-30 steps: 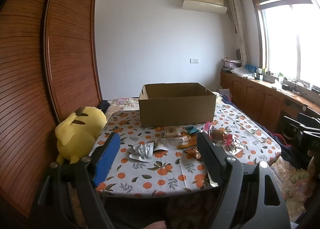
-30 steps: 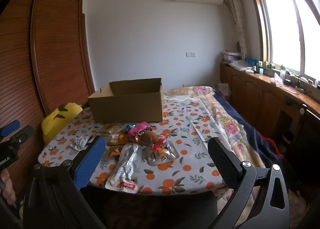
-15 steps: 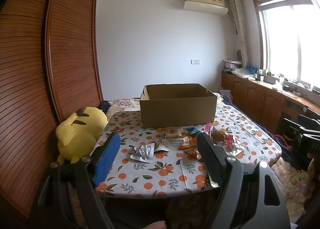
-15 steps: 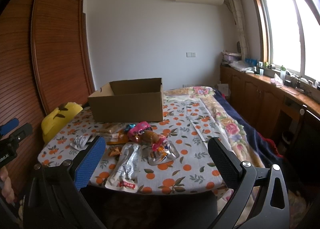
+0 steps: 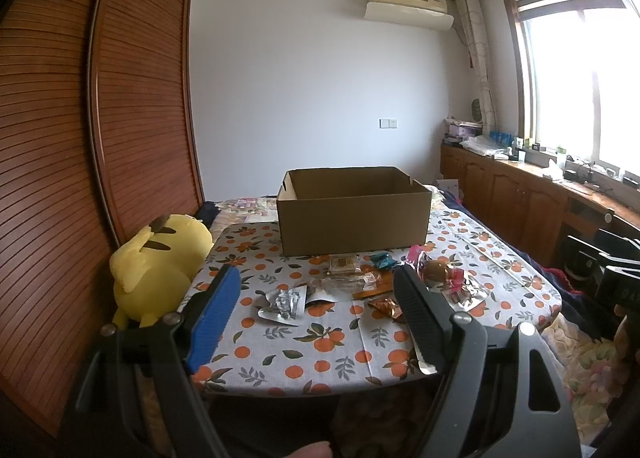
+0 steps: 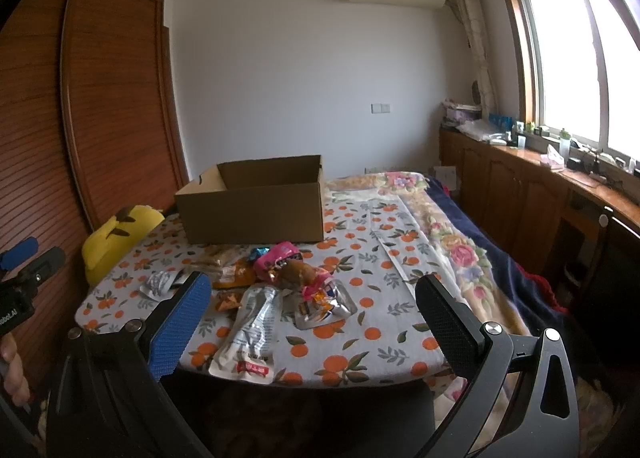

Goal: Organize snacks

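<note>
snacks (image 6: 276,290) lie scattered on the orange-print tablecloth (image 5: 320,342), near its front edge. my left gripper (image 5: 316,278) and right gripper (image 6: 312,290) both hang spread wide before the table, holding nothing. a long silver pouch (image 6: 252,330) lies nearest the right gripper. behind the pile stands an open cardboard box (image 5: 354,214); a yellow plush toy (image 5: 156,262) sits at the table's left.

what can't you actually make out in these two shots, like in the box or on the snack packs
- Cardboard box floor: both views, hidden by its own front wall.
- Long silver pouch: in the left wrist view mostly behind that claw's black finger.
- Snack labels: too small to read in either view.
- Pile middle: wrappers overlap, so no exact count.
- Left claw and right claw: both open, empty.
</note>
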Demonstrator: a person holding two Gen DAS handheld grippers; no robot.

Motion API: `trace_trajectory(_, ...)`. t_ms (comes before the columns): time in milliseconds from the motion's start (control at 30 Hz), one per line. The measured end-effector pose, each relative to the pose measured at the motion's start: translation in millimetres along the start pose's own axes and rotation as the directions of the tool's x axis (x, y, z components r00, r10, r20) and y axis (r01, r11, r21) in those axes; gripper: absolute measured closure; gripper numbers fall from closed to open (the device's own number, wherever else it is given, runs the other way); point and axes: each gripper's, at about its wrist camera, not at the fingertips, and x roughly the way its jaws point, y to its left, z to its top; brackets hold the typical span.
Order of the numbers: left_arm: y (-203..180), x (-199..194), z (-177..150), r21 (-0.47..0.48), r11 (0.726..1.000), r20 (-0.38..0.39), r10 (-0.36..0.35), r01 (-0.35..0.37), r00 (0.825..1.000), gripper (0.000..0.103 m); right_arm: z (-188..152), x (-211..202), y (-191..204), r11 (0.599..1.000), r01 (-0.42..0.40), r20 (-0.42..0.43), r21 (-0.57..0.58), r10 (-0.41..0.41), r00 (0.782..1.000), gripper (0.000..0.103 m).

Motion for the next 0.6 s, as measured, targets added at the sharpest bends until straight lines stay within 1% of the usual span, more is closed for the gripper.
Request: trace_trajectory(600,0.5,0.5,-1.7,-0.001,1.0,-0.004,0.004,-0.004,1.0,0.023,-0.2,-0.1,-0.4,1.0,-0.003,-0.002,0.003,0.003,1.0,0.0)
